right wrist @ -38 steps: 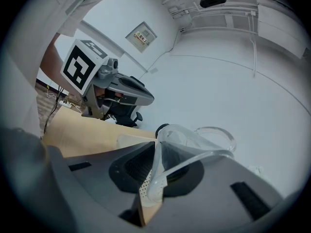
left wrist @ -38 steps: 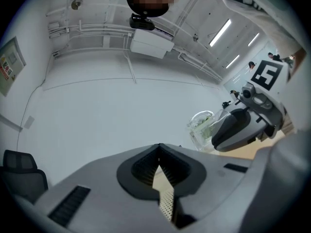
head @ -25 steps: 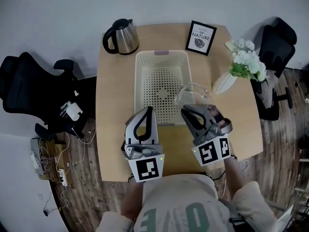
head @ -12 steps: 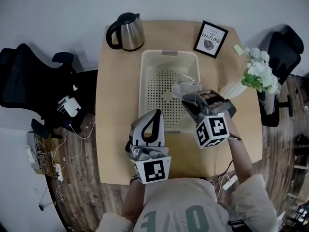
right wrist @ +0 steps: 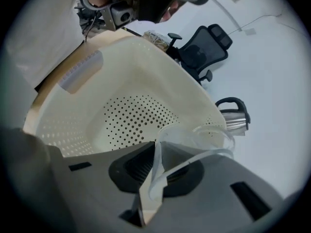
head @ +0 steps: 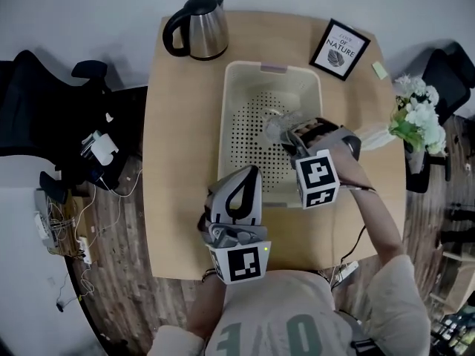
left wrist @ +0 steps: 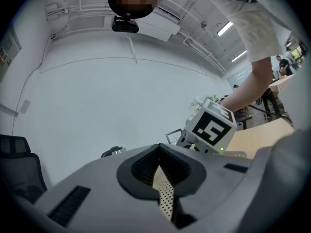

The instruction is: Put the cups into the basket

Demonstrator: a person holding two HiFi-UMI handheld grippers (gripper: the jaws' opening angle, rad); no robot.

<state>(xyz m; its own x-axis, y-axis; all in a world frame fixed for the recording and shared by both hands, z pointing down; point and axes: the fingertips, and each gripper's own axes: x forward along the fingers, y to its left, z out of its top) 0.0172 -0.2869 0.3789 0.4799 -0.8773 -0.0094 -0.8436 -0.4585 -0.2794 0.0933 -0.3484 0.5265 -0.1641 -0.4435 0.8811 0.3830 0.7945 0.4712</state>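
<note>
A clear plastic cup [head: 279,124] hangs tilted inside the cream perforated basket [head: 239,102], low over its dotted floor. My right gripper [head: 295,135] points steeply down into the basket and is shut on the cup's rim; in the right gripper view the thin wall of the cup [right wrist: 204,136] is pinched between the jaws of the right gripper [right wrist: 155,152], above the basket [right wrist: 126,76]. My left gripper [head: 245,178] is held level just in front of the basket's near rim, jaws together, nothing between them. In the left gripper view the left gripper [left wrist: 159,154] shows a sliver of basket behind it.
A steel kettle [head: 196,27] stands at the table's back left, a framed picture [head: 340,50] at the back right, and white flowers in a vase [head: 414,119] at the right edge. Black office chairs [head: 41,110] stand left of the table. Bare wooden table [head: 182,147] lies left of the basket.
My right gripper has come down and tipped over, carrying the cup from above the basket's near right rim down into it. The left gripper has sunk a little.
</note>
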